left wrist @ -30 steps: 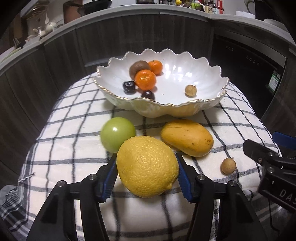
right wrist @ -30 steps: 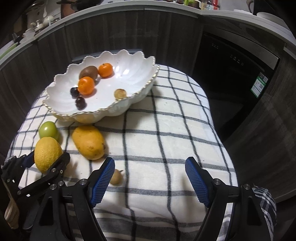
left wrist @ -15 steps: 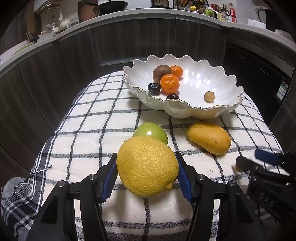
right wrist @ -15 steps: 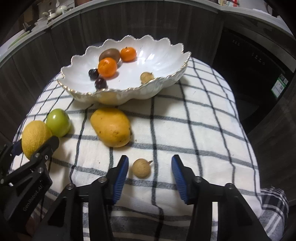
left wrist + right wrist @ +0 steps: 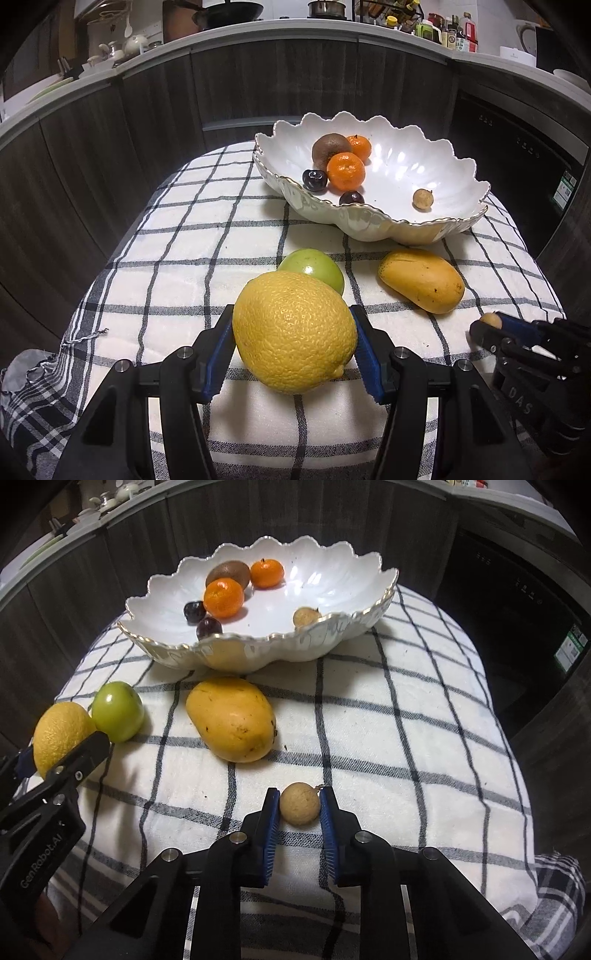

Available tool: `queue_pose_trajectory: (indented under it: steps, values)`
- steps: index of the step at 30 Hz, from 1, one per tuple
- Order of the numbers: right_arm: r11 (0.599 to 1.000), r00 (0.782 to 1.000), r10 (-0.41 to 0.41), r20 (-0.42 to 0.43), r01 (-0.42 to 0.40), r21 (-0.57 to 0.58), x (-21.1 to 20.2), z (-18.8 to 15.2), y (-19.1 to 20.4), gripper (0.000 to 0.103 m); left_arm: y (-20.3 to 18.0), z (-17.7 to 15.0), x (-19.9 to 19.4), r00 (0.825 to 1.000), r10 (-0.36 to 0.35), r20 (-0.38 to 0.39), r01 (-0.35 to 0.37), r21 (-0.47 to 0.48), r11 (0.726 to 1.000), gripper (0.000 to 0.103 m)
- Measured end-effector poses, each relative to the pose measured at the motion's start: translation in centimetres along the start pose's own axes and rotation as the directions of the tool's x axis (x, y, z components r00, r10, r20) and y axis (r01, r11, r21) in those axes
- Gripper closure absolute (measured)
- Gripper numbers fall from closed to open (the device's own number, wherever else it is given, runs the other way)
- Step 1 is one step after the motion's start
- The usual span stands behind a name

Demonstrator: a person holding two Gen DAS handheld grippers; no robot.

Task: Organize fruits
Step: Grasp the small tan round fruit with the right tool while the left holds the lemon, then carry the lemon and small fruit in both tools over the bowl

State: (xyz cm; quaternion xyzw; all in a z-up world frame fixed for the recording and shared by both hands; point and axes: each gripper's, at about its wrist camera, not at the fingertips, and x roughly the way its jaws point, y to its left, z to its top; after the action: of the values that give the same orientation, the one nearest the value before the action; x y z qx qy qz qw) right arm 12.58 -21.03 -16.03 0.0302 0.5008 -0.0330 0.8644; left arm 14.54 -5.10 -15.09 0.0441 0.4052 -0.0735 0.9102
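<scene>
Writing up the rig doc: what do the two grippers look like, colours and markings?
Both match: matte black angular linkage arms with silver round pivot pins, ending in fingers faced with ribbed blue pads. The left gripper body reads "GenRobot.AI" in grey lettering in the right wrist view; the right gripper shows "DAS" in the left wrist view. No cables, hands or sleeves visible.

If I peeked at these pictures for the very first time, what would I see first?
The big yellow lemon, right up front, squeezed in the left gripper. Next, the white scalloped bowl at the back of the checked cloth, holding two oranges, a kiwi, dark cherries and a longan. Last, the right gripper pinching a small tan longan near the cloth's front, with the mango and green apple lying loose before the bowl.
</scene>
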Motion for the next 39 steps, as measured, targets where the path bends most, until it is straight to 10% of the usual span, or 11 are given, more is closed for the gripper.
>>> queue_pose_trajectory:
  steps: [39]
  values:
    - [1.0,0.983,0.028,0.182,-0.027,-0.01,-4.3,10.4,-1.0,0.08,-1.3,11.1,-1.9,0.982,-0.052,0.182,0.049,0.026,0.998,0.045]
